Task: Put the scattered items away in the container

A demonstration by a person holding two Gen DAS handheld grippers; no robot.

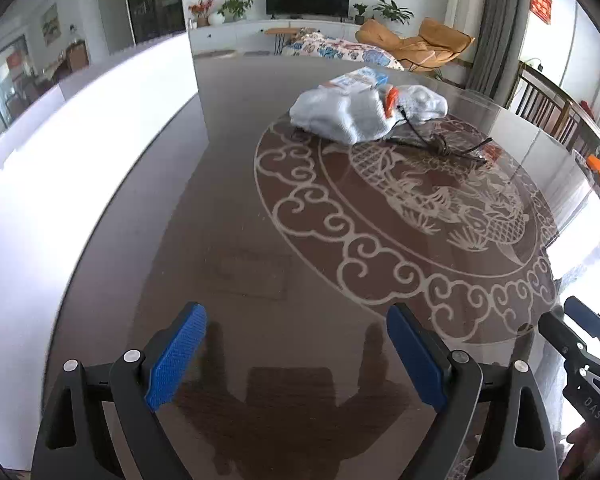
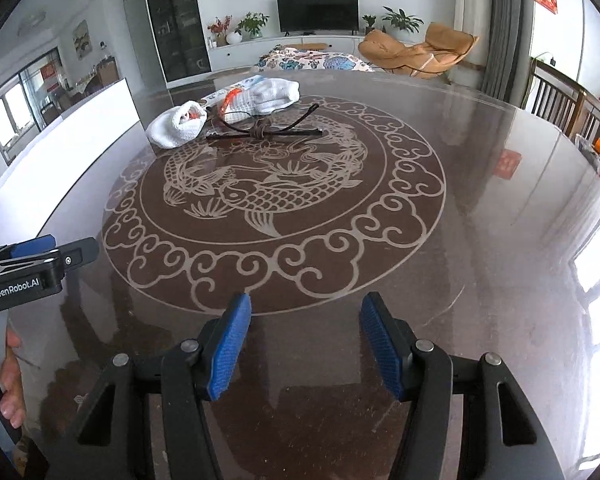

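A pile lies at the far side of the round glass table point(image 1: 228, 208) point(image 2: 492, 248). It holds a white knitted pouch point(image 2: 172, 130) with orange pieces point(image 2: 194, 114) in its mouth, a folded white cloth point(image 1: 340, 114) point(image 2: 270, 96), a blue-and-white packet point(image 1: 360, 78) point(image 2: 236, 88), and a dark stick with a knotted cord point(image 1: 440, 144) point(image 2: 260, 133). My left gripper point(image 1: 296, 316) is open and holds nothing, low over the near table. My right gripper point(image 2: 306, 304) is likewise open and holds nothing. Both are well short of the pile.
A fish and cloud pattern fills the table's middle. Wooden chairs point(image 2: 556, 96) stand at the right, with an orange object point(image 1: 598, 164) at that edge. A white surface point(image 1: 80, 152) lies left of the table. A hand point(image 2: 8, 380) grips the left tool.
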